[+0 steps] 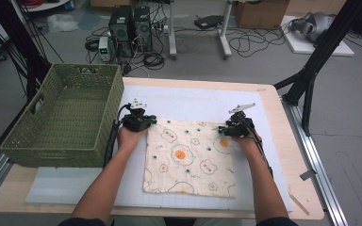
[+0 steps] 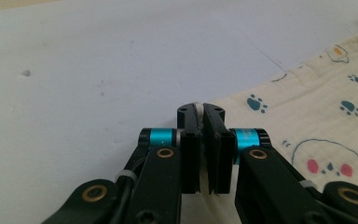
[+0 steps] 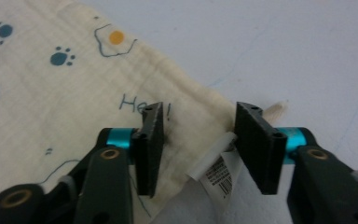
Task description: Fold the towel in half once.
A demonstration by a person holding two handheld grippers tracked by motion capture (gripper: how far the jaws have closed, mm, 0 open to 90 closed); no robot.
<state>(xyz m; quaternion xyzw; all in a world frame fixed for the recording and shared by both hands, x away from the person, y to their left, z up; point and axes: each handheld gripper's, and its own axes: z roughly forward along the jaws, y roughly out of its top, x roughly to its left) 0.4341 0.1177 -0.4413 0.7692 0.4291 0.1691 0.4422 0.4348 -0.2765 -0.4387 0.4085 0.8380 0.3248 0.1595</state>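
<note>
We have the printed cloth [image 1: 188, 157] flat on the table [image 1: 273, 101], right of the green basket [image 1: 61, 117]. Our left gripper [image 2: 201, 109] is pinched on its far-left corner, apparently; our right gripper [image 3: 198, 140] straddles the far-right corner, jaws apart. Next: close right, then lift both.

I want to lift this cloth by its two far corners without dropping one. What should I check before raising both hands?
1. Left claw shut at the cloth's far left corner: ok; fabric actually pinched: cannot tell.
2. Right claw shut on its corner: not ok, jaws open astride the corner.
3. Care label clear of the right claw: not ok, it lies between the jaws.
4. Cloth lying flat: ok.
5. Green basket apart from the cloth: ok.
</note>
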